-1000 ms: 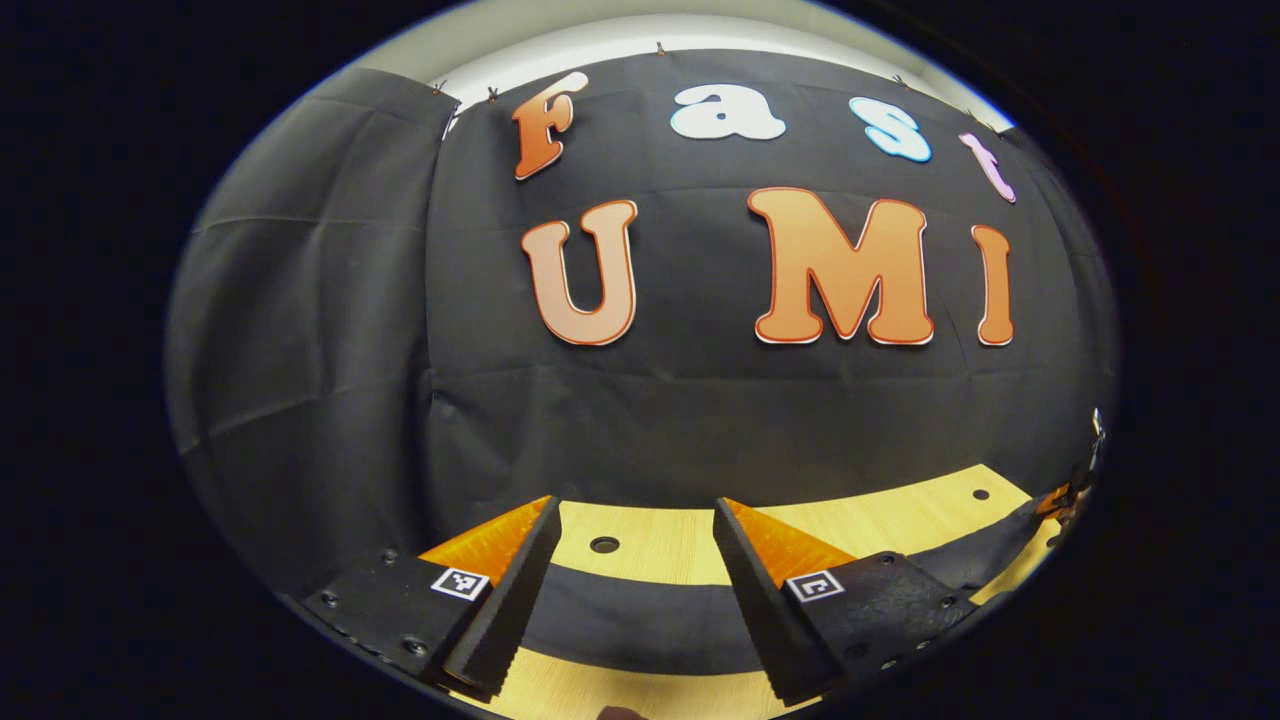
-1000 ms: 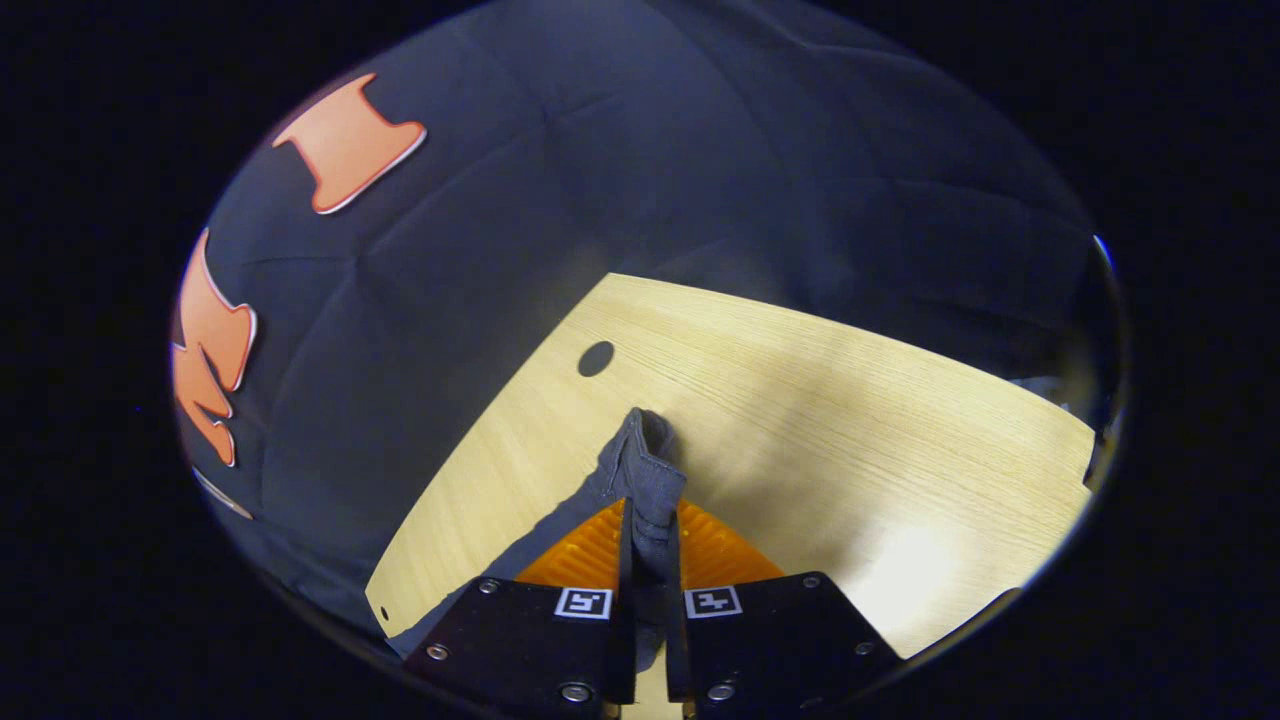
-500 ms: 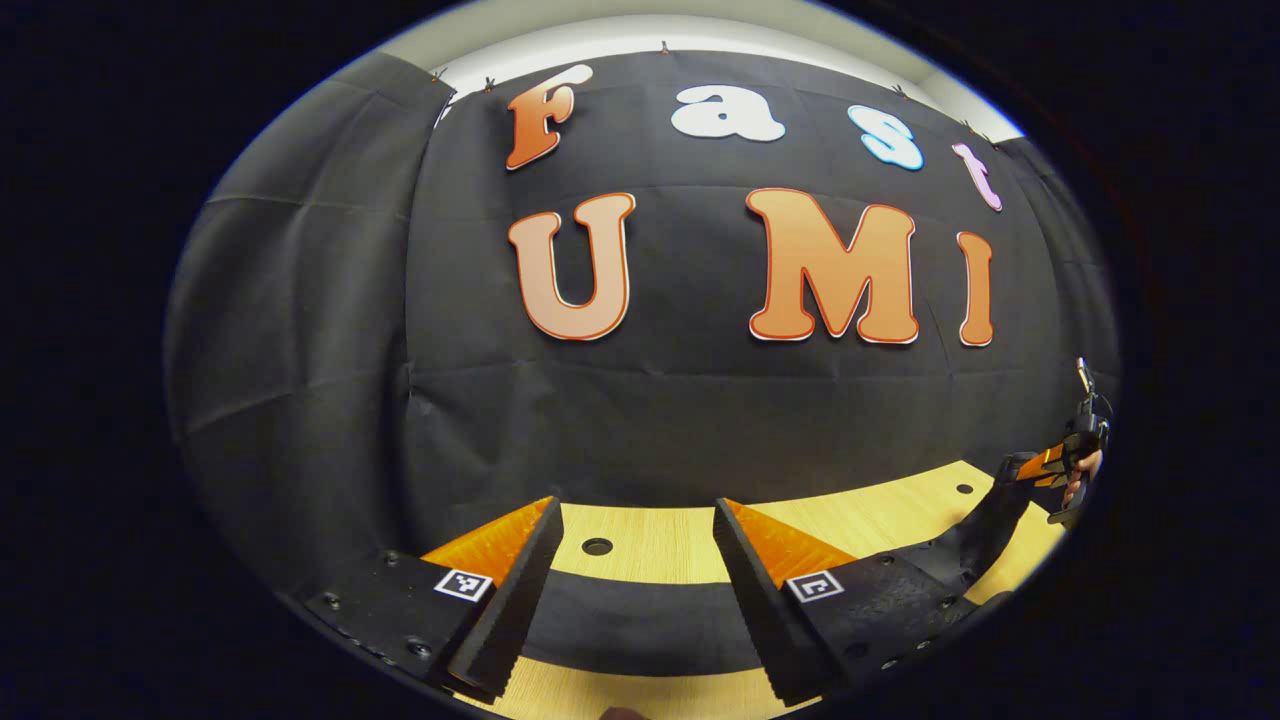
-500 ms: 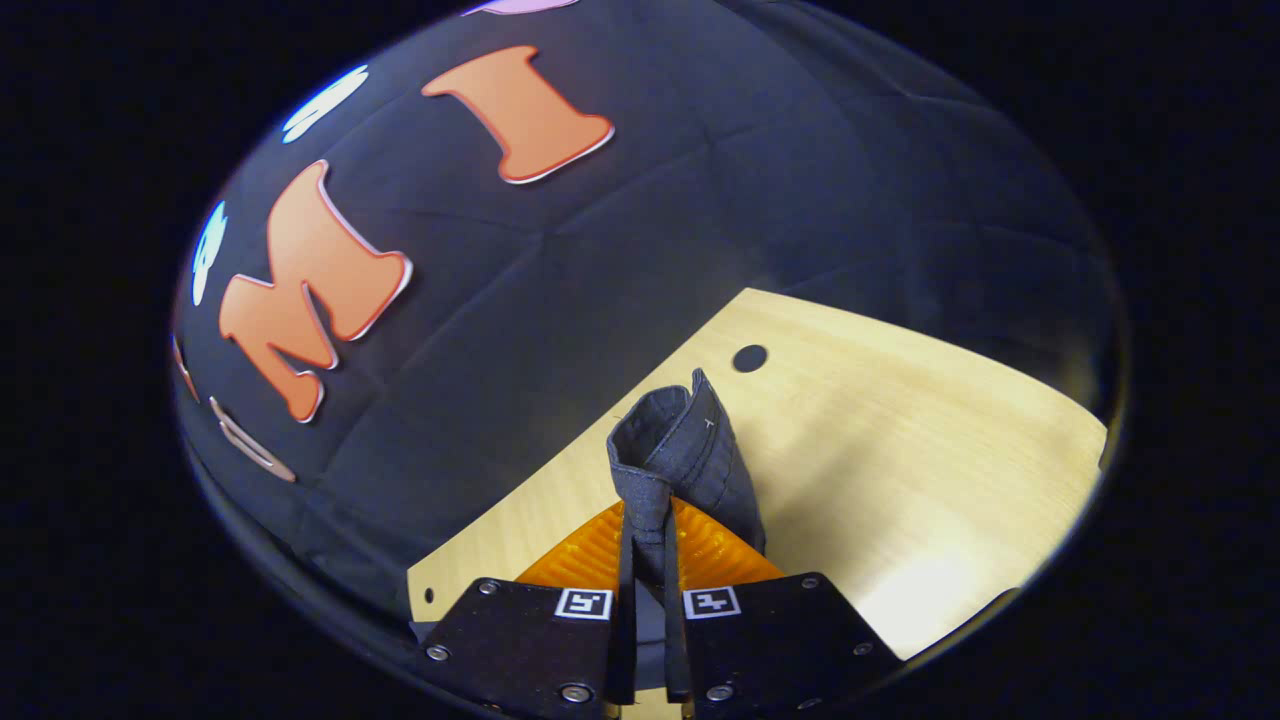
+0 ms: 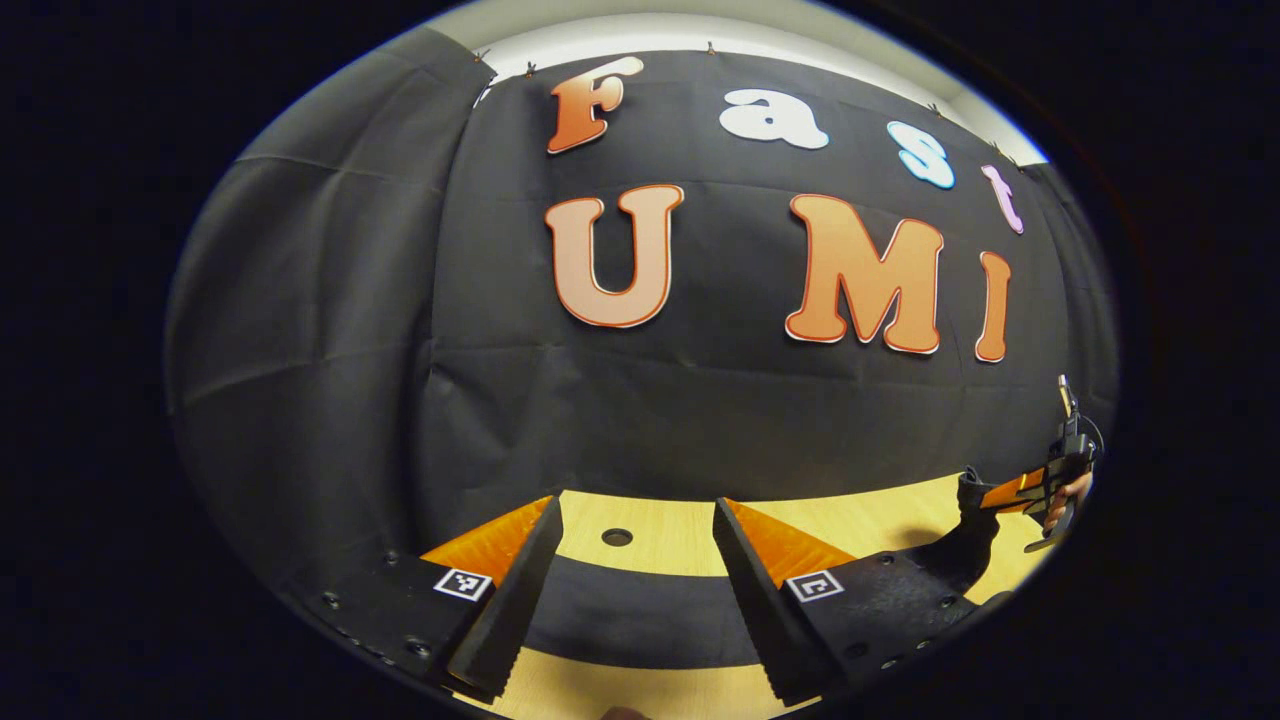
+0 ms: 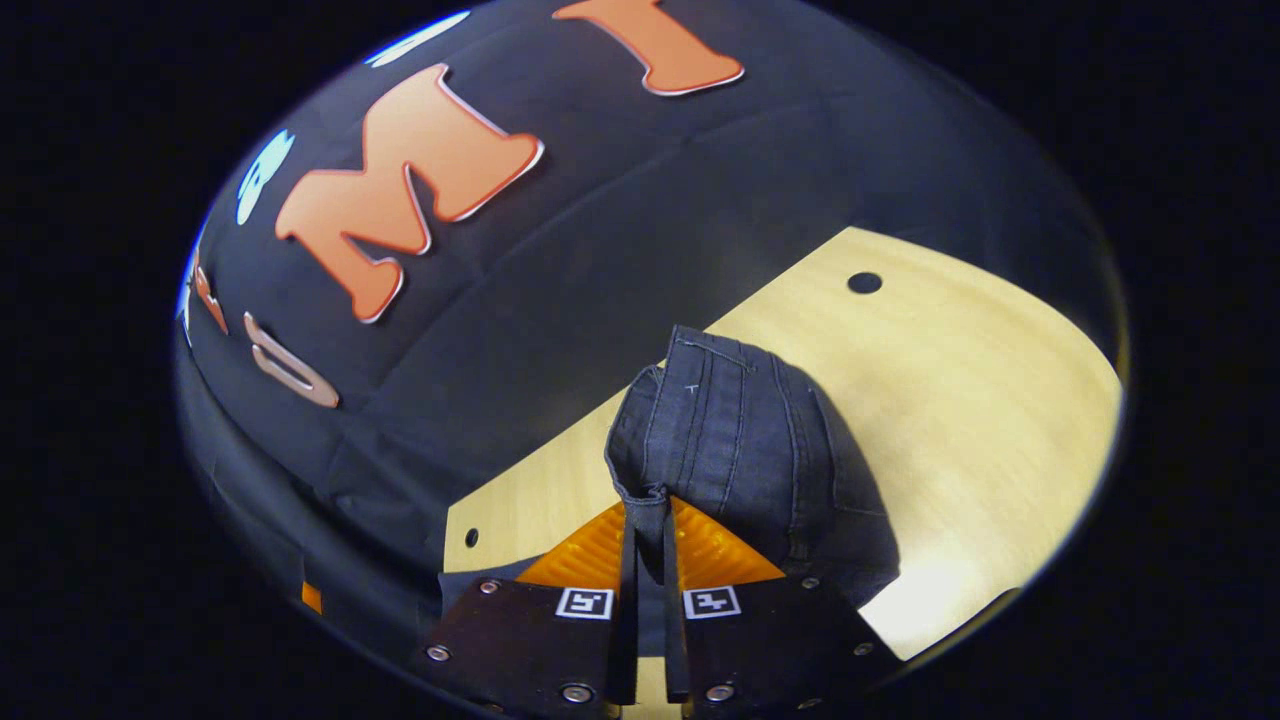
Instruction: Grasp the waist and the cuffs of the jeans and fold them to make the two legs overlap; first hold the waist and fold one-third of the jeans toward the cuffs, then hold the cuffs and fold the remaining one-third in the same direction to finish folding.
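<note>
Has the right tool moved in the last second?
Yes. The right tool, shut on the jeans, has risen: in the left gripper view it stands higher above the table.

Most of the jeans below the right gripper's jaws (cut off).

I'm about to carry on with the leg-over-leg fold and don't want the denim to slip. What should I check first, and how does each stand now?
1. Right hand-held gripper shut on the jeans: ok, fabric pinched between both fingers.
2. Held end lifted off the table: ok.
3. Left hand-held gripper gripping the jeans: not ok, fingers apart with dark cloth lying between them.
4. Which end the right one holds, waist or cuff: cannot tell.
5. Bare table beyond the raised end: ok.
</note>
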{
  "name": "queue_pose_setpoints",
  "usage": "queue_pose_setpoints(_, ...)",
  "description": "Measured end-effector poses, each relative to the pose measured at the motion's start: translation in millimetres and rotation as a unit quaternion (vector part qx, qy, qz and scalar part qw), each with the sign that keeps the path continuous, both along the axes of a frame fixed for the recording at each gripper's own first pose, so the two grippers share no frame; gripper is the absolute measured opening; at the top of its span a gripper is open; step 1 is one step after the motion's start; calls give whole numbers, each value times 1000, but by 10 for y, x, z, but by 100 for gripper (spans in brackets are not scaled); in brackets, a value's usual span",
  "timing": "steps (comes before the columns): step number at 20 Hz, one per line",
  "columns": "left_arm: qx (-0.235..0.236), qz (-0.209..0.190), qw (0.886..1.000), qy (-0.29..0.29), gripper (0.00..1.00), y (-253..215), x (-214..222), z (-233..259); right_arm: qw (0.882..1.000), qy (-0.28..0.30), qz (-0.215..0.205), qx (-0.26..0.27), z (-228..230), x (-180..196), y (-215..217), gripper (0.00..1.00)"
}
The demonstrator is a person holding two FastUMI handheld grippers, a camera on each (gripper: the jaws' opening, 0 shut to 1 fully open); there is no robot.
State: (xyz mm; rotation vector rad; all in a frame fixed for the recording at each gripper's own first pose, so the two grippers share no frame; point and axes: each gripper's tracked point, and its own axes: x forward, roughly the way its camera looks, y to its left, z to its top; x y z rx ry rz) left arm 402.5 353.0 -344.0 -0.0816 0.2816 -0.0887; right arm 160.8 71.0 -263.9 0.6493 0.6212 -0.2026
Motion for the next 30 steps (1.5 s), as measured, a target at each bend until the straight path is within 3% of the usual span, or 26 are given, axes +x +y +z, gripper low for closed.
queue_pose_setpoints(5,-5,9,1000,22,93,296,-17,-244,999,21,47,3,-188,32,578,12)
queue_pose_setpoints(12,-28,26,996,77,95,707,-17,-760,995,61,78,-7,-588,-7,1147,12)
queue_pose_setpoints(17,-79,56,981,170,95,1060,8,-1240,990,113,81,-24,-941,-86,1447,12)
queue_pose_setpoints(20,-90,72,959,258,95,1102,26,-1677,987,148,67,-10,-1096,-179,1499,12)
queue_pose_setpoints(22,-105,88,936,325,95,1085,19,-2012,987,145,67,9,-1083,-190,1552,12)
queue_pose_setpoints(23,-120,99,923,353,90,1071,9,-2164,986,141,78,34,-1032,-221,1645,18)
queue_pose_setpoints(24,-138,112,908,380,95,1067,-47,-2275,985,138,88,47,-965,-271,1732,24)
queue_pose_setpoints(27,-200,129,873,426,95,1078,-135,-2425,986,130,103,32,-926,-310,1755,72)
queue_pose_setpoints(28,-205,135,864,439,95,1104,-138,-2404,986,128,106,27,-911,-340,1742,66)
queue_pose_setpoints(29,-207,142,857,450,95,1119,-143,-2421,986,124,110,22,-862,-382,1727,83)
queue_pose_setpoints(30,-201,154,851,460,95,1141,-138,-2446,986,119,111,16,-814,-406,1713,85)
